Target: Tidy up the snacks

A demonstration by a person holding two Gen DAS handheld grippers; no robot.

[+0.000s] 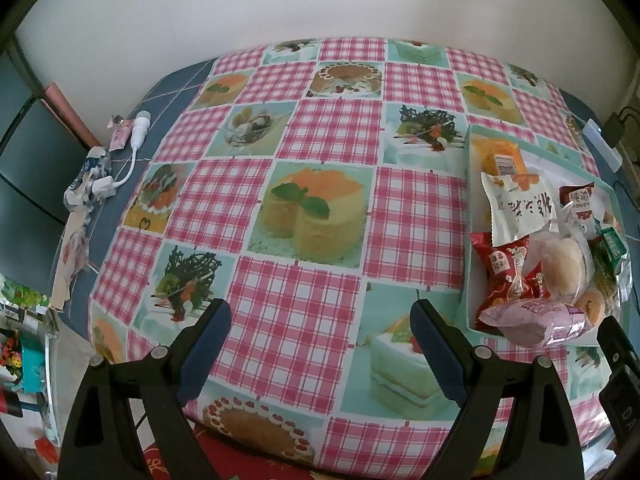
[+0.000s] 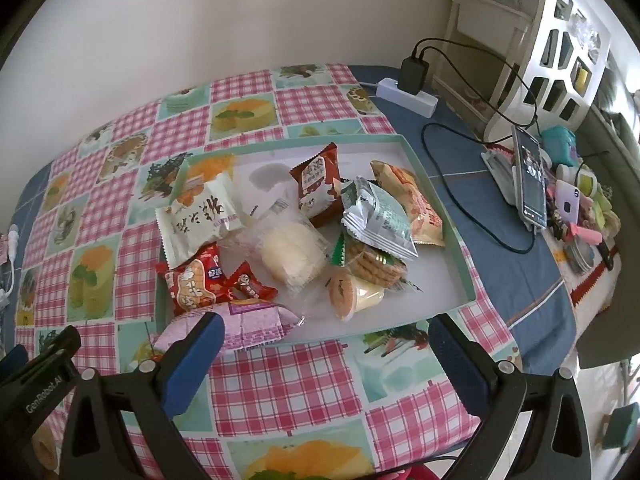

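Observation:
A shallow mint-green tray (image 2: 444,216) on the checked tablecloth holds several wrapped snacks: a white packet (image 2: 200,216), a red packet (image 2: 192,284), a clear-wrapped bun (image 2: 292,256), a brown packet (image 2: 318,184), a silver-green packet (image 2: 380,220). A purple packet (image 2: 248,324) hangs over the tray's near edge. My right gripper (image 2: 326,344) stands open just in front of the tray, empty. My left gripper (image 1: 320,332) is open over bare cloth, left of the tray (image 1: 466,292), with nothing between its fingers.
A white power strip (image 2: 408,94) with a black charger and cables lies behind the tray. A phone on a stand (image 2: 530,178) and small clutter sit at the right. Wrappers and a white cable (image 1: 120,156) lie at the table's left edge.

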